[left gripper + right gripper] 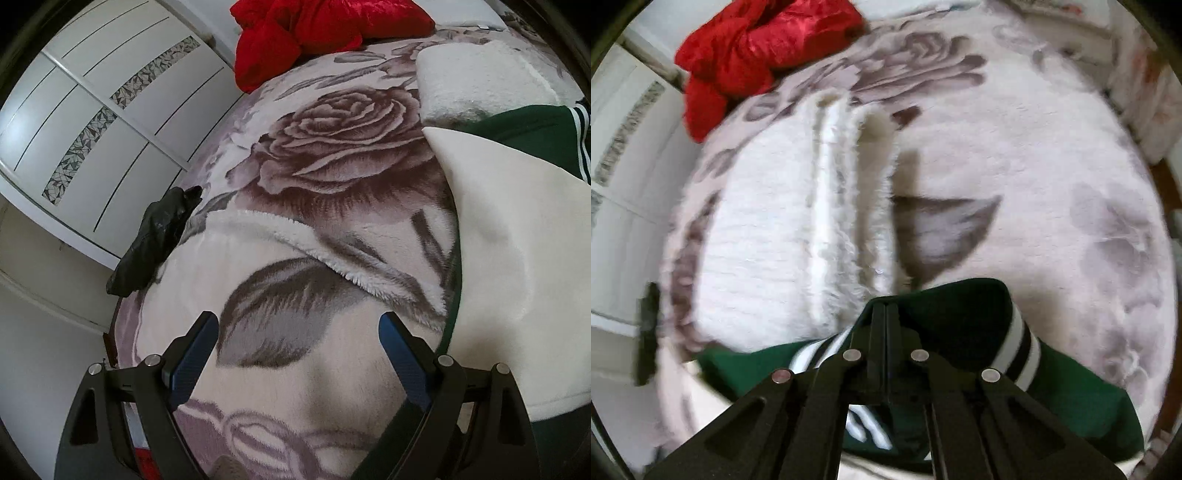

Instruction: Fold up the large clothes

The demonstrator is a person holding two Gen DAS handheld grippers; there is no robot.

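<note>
A dark green jacket [1082, 406] with cream sleeves and black-and-white striped ribbing lies at the near edge of the bed. My right gripper [886, 306] is shut, its tips pinching a raised fold of the green cloth by the striped ribbing [1023, 350]. In the left wrist view the jacket's cream sleeve [498, 240] and a green part [535, 136] lie at the right. My left gripper [299, 319] stands open over the floral blanket [332, 147], left of the sleeve, with nothing between its fingers.
A folded white fluffy garment [768, 229] lies on the blanket beyond the jacket, also visible as the fluffy pile [487, 81]. A red garment [314, 33] is heaped at the far end. A black garment [155, 236] hangs off the bed's left edge beside a white wardrobe [92, 110].
</note>
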